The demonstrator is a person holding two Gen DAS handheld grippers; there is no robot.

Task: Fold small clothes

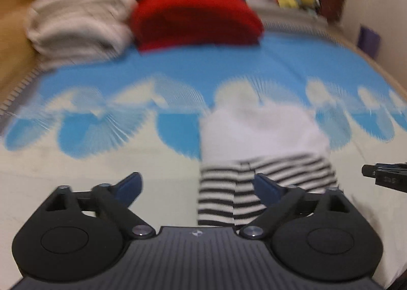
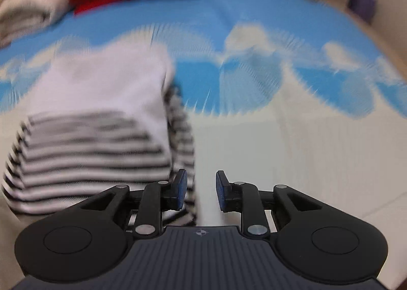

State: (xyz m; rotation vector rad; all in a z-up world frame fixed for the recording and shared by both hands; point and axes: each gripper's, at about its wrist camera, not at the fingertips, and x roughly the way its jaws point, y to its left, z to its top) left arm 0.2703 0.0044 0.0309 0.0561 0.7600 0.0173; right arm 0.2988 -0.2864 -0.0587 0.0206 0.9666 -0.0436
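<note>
A small garment (image 1: 262, 142), white at the far end with black-and-white stripes at the near end, lies folded on a blue-and-cream patterned bedspread (image 1: 152, 71). My left gripper (image 1: 197, 188) is wide open and empty, its right finger over the garment's striped near-left edge. In the right wrist view the garment (image 2: 101, 117) lies at the left. My right gripper (image 2: 201, 190) is open and empty, just past the garment's striped near-right edge. The right gripper's tip (image 1: 384, 175) shows at the right edge of the left view. Both views are motion-blurred.
A red folded cloth (image 1: 195, 17) and a beige folded stack (image 1: 78, 25) lie at the far end of the bed. The bedspread (image 2: 279, 137) stretches to the right. A wall with a purple patch (image 1: 368, 40) runs along the right.
</note>
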